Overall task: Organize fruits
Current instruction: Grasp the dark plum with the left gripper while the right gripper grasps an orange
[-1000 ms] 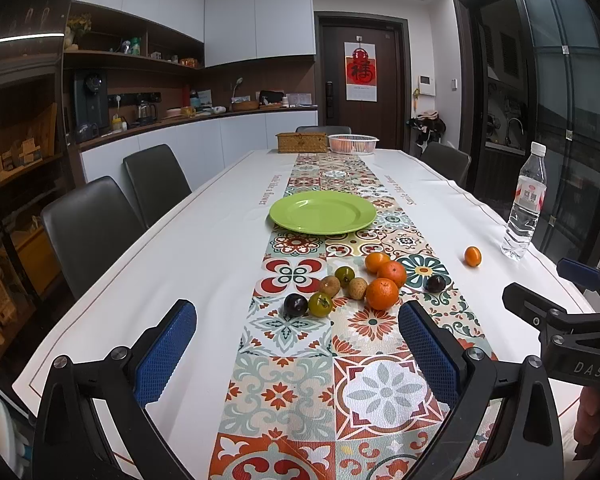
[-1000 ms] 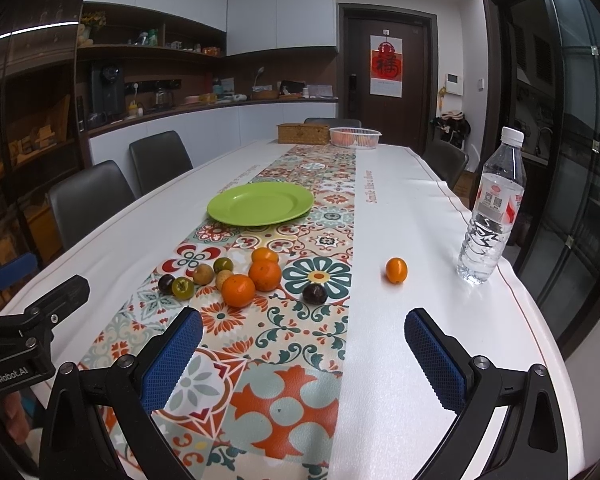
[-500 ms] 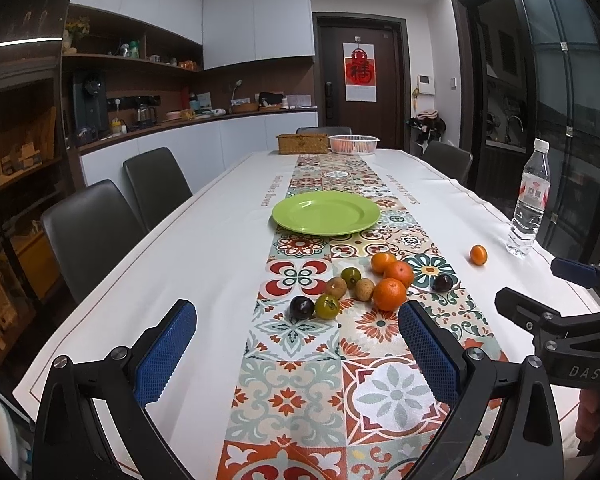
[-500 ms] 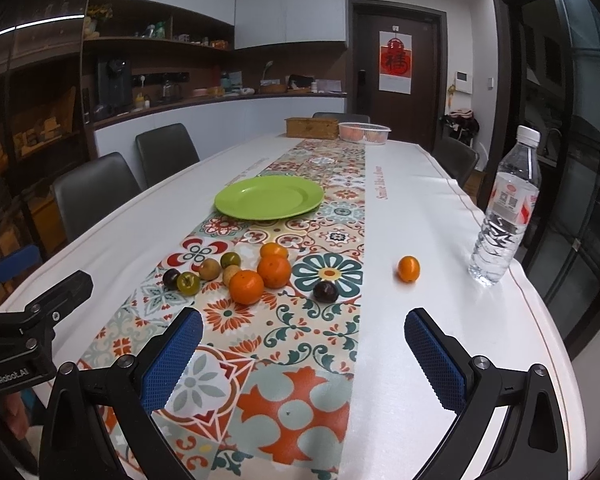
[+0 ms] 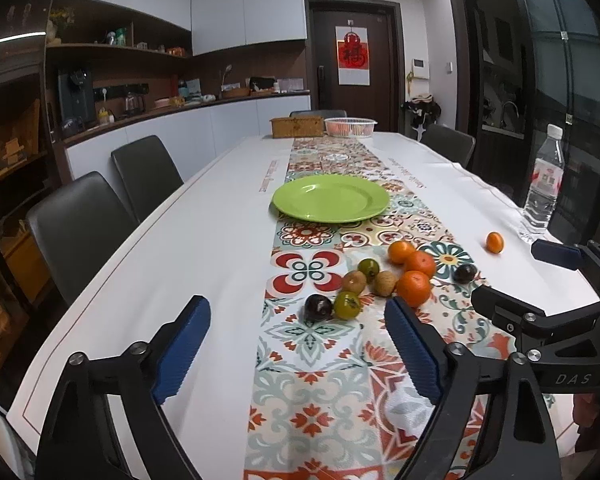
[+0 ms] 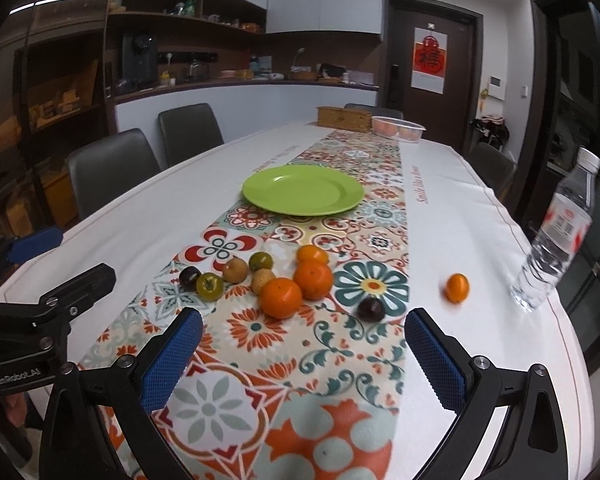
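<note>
A cluster of fruit lies on the patterned runner: three oranges point(image 5: 414, 288), two brown kiwis point(image 5: 354, 281), green tomatoes point(image 5: 347, 305) and a dark plum point(image 5: 318, 307). Another dark plum point(image 6: 371, 309) sits to the right of them. A small orange point(image 6: 457, 287) lies alone on the white cloth. Behind the fruit is a bare green plate point(image 5: 331, 199). My left gripper point(image 5: 296, 320) hovers just short of the plum and tomato, its jaws closing with nothing between them. My right gripper point(image 6: 304, 320) is open and holds nothing, short of the oranges and the right plum.
A water bottle point(image 6: 556, 236) stands near the table's right edge. A wicker box point(image 5: 297, 126) and a white basket point(image 5: 350, 126) sit at the far end. Dark chairs point(image 5: 80, 220) line the left side.
Both grippers have come forward and lower toward the fruit, which looks larger and nearer. The left jaws have narrowed; the right jaws stay wide.
</note>
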